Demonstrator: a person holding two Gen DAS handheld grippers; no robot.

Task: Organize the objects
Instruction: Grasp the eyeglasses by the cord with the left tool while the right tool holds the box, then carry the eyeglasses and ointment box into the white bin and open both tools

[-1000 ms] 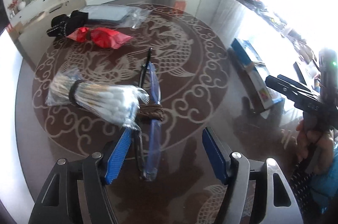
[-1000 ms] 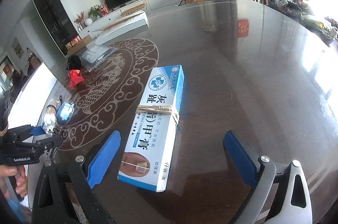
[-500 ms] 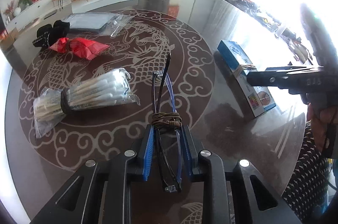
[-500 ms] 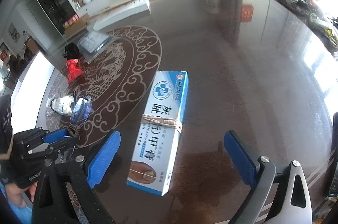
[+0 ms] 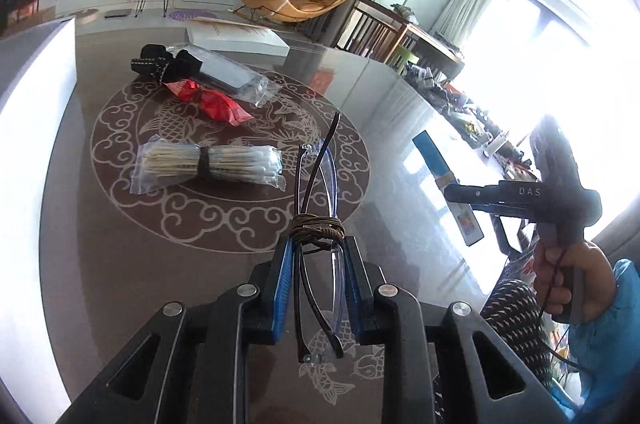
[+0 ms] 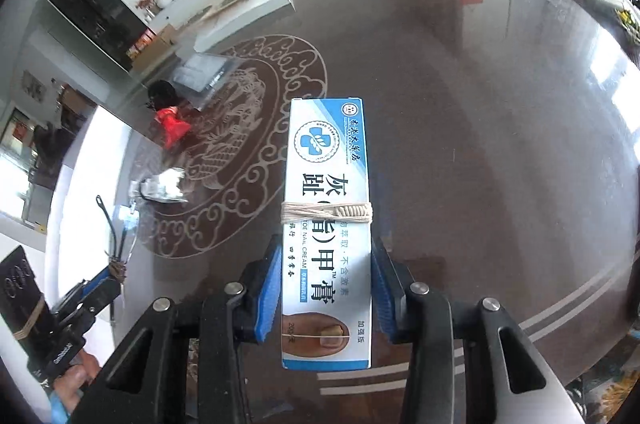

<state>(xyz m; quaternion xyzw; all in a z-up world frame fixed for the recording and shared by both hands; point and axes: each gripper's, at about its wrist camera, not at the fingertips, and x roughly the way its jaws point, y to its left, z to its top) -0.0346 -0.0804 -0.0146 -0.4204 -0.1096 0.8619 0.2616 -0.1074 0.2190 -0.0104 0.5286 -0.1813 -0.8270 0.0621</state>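
Observation:
My left gripper (image 5: pixel 318 280) is shut on folded glasses (image 5: pixel 320 184) bound with brown cord, held above the round glass table (image 5: pixel 120 264). My right gripper (image 6: pixel 326 288) is shut on a blue-and-white nail cream box (image 6: pixel 326 184) wrapped with a rubber band, lifted over the table. In the left wrist view the right gripper (image 5: pixel 520 198) and the box (image 5: pixel 444 180) show at the right. In the right wrist view the left gripper (image 6: pixel 100 288) with the glasses (image 6: pixel 116 236) shows at the lower left.
On the table's patterned centre lie a bag of cotton swabs (image 5: pixel 208 164), a red packet (image 5: pixel 212 100), a black fabric bundle (image 5: pixel 164 66) and a clear plastic pouch (image 5: pixel 232 80). The table's edge (image 6: pixel 560 320) runs near the right gripper. A cluttered sideboard (image 5: pixel 460 96) stands beyond.
My left gripper has raised the glasses off the table. My right gripper has closed on the nail cream box and lifted it.

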